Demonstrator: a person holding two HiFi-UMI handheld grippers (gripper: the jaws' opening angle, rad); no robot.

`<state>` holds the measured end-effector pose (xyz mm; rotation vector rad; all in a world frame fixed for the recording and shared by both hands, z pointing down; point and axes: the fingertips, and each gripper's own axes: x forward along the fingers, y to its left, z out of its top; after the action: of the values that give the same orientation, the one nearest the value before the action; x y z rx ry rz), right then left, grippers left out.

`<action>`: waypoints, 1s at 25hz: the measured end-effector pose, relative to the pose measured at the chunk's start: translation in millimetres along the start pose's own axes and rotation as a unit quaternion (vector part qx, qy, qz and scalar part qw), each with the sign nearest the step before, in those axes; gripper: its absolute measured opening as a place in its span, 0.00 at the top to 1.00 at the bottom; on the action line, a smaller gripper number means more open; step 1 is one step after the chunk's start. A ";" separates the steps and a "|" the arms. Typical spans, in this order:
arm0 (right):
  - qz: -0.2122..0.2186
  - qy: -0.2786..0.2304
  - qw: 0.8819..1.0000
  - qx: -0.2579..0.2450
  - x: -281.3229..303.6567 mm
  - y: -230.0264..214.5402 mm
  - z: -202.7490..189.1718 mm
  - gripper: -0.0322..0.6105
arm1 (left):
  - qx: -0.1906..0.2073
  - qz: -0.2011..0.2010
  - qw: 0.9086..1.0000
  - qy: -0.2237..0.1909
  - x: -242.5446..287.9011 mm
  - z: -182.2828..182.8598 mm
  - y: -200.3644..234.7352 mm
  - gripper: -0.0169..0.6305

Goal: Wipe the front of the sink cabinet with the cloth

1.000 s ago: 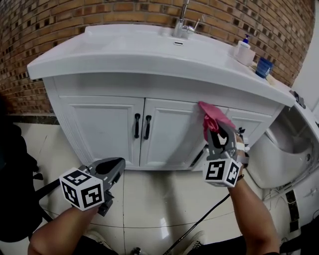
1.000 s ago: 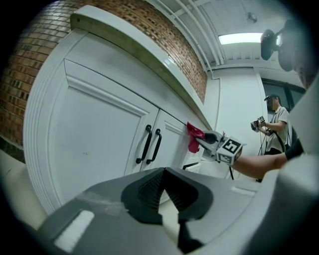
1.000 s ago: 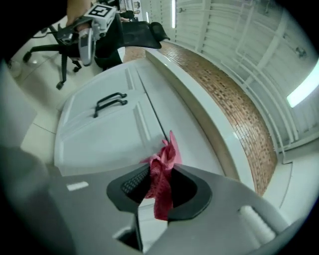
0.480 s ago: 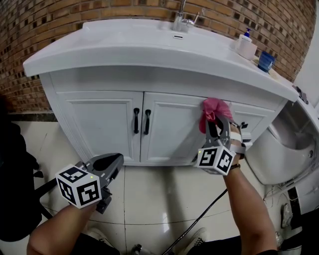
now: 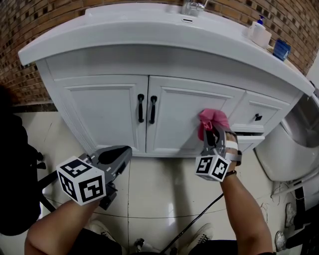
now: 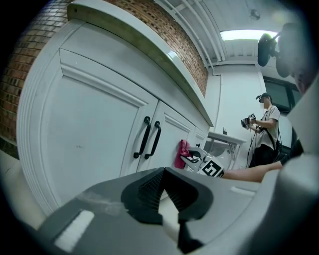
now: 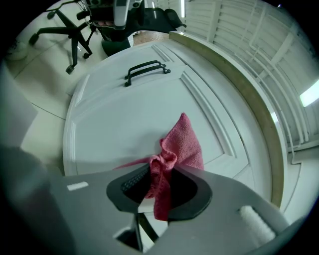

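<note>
The white sink cabinet has two doors with black handles at the middle. A pink cloth is pressed against the right door's lower right part, and my right gripper is shut on it. In the right gripper view the cloth bunches between the jaws and lies flat on the door panel. My left gripper hangs low at the left, away from the cabinet, shut with nothing in it. The left gripper view shows the left door and the far cloth.
A white sink top overhangs the doors, with a tap, a soap bottle and a blue cup. A drawer stands right of the doors. A toilet is at the far right. A cable crosses the tiled floor.
My right gripper has carried the cloth down the right door, from near its top edge to its lower part. The left gripper has stayed about where it was.
</note>
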<state>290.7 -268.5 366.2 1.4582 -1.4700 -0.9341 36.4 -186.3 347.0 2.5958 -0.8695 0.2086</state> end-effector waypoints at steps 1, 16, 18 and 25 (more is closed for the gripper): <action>0.004 0.001 1.000 0.004 0.3 7.1 -2.2 0.79 | -0.001 0.000 1.000 0.000 1.3 0.2 -0.1 0.96; 0.097 0.039 0.994 -0.005 6.0 139.9 -53.7 0.79 | -0.016 0.009 1.000 0.021 14.2 -13.2 9.1 0.96; 0.107 0.043 0.993 -0.007 7.5 151.9 -58.1 0.79 | -0.016 0.009 1.000 0.023 14.0 -14.4 10.3 0.96; 0.179 0.078 0.980 -0.032 7.4 209.2 -85.6 0.79 | -0.025 0.015 0.999 0.022 8.0 -14.6 20.0 0.96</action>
<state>293.3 -262.2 592.2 1.1424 -1.5061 -0.6248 30.4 -199.2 368.8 2.5241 -0.8875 0.2497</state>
